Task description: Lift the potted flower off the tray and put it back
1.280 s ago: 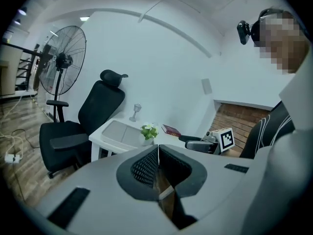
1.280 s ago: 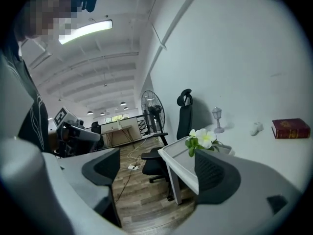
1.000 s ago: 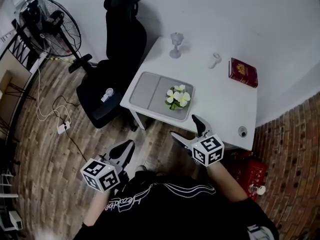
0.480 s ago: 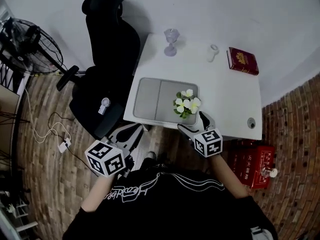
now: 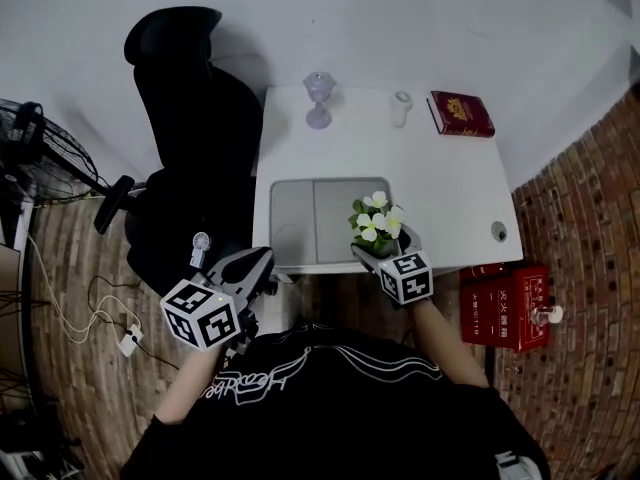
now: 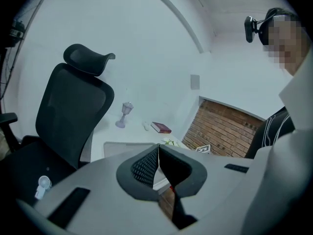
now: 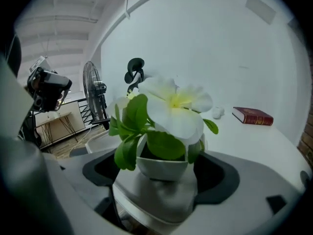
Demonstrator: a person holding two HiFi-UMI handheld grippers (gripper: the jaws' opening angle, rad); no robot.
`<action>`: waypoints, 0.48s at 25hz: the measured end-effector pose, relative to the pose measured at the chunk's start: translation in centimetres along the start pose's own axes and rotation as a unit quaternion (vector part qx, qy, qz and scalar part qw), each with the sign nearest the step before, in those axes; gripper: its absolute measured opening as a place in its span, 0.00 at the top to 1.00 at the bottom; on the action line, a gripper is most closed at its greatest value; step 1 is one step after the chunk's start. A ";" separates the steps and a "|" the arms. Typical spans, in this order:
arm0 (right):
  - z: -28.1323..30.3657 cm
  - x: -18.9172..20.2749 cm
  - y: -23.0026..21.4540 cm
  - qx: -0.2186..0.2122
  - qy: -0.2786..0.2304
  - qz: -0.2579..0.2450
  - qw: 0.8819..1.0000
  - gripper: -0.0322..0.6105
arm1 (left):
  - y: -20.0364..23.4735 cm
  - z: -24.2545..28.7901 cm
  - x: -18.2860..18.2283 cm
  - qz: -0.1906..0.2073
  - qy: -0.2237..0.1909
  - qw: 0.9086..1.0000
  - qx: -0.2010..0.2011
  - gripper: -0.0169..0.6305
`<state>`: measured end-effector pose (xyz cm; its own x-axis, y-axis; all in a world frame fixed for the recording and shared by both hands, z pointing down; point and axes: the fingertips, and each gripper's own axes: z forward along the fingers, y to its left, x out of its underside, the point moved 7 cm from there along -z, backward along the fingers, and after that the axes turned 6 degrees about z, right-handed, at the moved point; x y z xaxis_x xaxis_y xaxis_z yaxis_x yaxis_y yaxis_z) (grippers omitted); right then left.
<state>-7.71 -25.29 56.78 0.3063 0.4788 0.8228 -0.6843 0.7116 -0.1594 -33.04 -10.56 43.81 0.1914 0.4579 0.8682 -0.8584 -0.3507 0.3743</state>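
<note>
Flanking the potted flower [image 7: 164, 131], the R gripper [image 5: 386, 249] has its jaws spread wide, one on each side of the small white pot. The pot sits btwn them, deep in the gap. The pads look just beside the pot walls. Leaves cover the right-hand side, so it's hard to say whether they press, but they seem unclamped. White blooms and green leaves rise above the jaws and fill most of the R gripper view.

The pot stands on the grey tray [image 5: 300, 208], at the corner nearest the R jaws. The rest of the tray runs ahead of them and off to their left. The tray lies on a white table [image 5: 450, 188].

Ahead of the R jaws and well apart, near the wall, are a purple goblet [image 5: 318, 99], a small white object [image 5: 401, 107] (too small to ID) and a dark red book [image 5: 461, 113], the book to the jaws' right.

The L gripper [image 6: 157, 155] has its jaws pressed together w/ nothing btwn them. It hangs off the table, short of the near edge. The tray is ahead of its tips, and a black office chair [image 5: 190, 138] is ahead-left. A red box [image 5: 505, 303] lies on the floor to the right of the R jaws.
</note>
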 end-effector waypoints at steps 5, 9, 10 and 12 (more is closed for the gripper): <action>1.3 -0.4 -0.1 0.031 0.000 0.002 1.000 0.33 | 2.0 -0.1 -0.6 0.002 0.005 1.000 0.008 0.92; 1.4 -0.5 -0.4 0.050 0.001 -0.002 0.999 0.42 | 3.1 0.0 -0.8 -0.001 0.007 1.000 0.013 0.92; 1.4 -0.6 -0.4 0.050 0.001 -0.001 0.999 0.42 | 3.3 0.1 -0.8 -0.001 0.008 1.000 0.014 0.92; 1.4 -0.6 -0.4 0.050 0.002 0.000 0.999 0.42 | 3.5 0.2 -0.9 -0.002 0.009 1.000 0.017 0.92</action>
<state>-8.58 -26.56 57.07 0.3089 0.4805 0.8208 -0.7467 0.6570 -0.1036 -36.12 -12.33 44.42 0.1859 0.4748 0.8603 -0.8406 -0.3765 0.3894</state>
